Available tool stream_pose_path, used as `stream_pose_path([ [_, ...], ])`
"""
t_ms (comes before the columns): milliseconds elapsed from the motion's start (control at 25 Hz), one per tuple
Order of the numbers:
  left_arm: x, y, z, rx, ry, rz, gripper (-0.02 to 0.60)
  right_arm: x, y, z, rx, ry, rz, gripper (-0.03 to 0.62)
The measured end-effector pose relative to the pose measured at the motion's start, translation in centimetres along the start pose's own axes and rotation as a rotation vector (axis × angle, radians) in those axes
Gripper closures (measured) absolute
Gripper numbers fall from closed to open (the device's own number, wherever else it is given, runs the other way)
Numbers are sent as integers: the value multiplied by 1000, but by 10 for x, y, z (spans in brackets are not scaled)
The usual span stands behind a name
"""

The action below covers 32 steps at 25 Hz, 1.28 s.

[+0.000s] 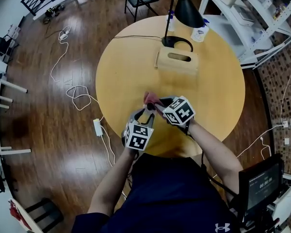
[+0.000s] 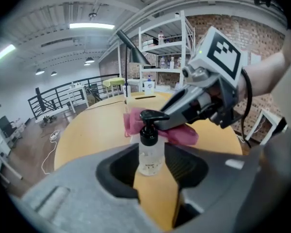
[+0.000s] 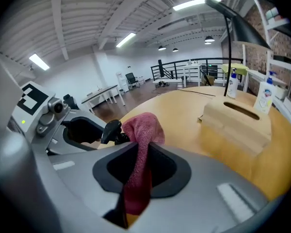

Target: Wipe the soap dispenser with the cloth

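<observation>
The round table (image 1: 121,72) lies bare left and right of centre in the head view. A wooden box (image 1: 177,60) and lamp (image 1: 186,8) crowd its upper edge, and both grippers work near its lower edge. The left gripper (image 2: 152,165) clamps the soap dispenser (image 2: 150,147) upright by its clear body (pump head black). The right gripper (image 3: 140,168) pinches the pink cloth (image 3: 143,126), which touches the pump head
</observation>
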<state>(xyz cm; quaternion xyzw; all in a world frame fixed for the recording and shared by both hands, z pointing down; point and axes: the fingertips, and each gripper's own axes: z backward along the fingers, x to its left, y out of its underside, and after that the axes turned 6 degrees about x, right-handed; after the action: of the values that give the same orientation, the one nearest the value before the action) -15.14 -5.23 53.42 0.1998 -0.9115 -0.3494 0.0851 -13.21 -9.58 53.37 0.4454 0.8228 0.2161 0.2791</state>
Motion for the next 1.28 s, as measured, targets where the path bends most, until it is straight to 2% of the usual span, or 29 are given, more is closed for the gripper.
stream_pose_path([
  [160, -1, 0, 7, -3, 20, 24, 416, 22, 26, 12, 4, -65, -49, 526],
  [240, -5, -2, 9, 0, 35, -6, 416, 30, 34, 17, 0, -91, -65, 526],
  [320, -10, -2, 9, 13, 40, -60, 416, 25, 32, 19, -20, -78, -88, 526],
  [400, -14, -2, 6, 33, 35, -113, 417, 13, 20, 15, -40, -46, -94, 526],
  [480, -15, -3, 3, 49, 26, -130, 416, 9, 5, 7, -38, -40, -76, 526],
  [640, -13, -2, 7, 67, 37, -101, 417, 21, 1, 5, -17, -36, -27, 526],
  [760, -9, 3, 9, 71, 56, -66, 449, 35, 25, 16, -17, -47, -70, 526],
  [880, -8, 2, 11, 78, 78, -67, 449, 35, 36, 18, -33, -62, -129, 526],
  [1040, -9, -5, 4, 84, 90, -90, 449, 7, 10, 9, -64, -50, -175, 526],
  [1160, -13, -6, 7, 120, 106, -95, 448, 4, -2, 0, -60, -50, -178, 526],
  [1280, -15, -9, 9, 141, 85, -42, 416, 11, 1, 1, -72, -57, -191, 526],
])
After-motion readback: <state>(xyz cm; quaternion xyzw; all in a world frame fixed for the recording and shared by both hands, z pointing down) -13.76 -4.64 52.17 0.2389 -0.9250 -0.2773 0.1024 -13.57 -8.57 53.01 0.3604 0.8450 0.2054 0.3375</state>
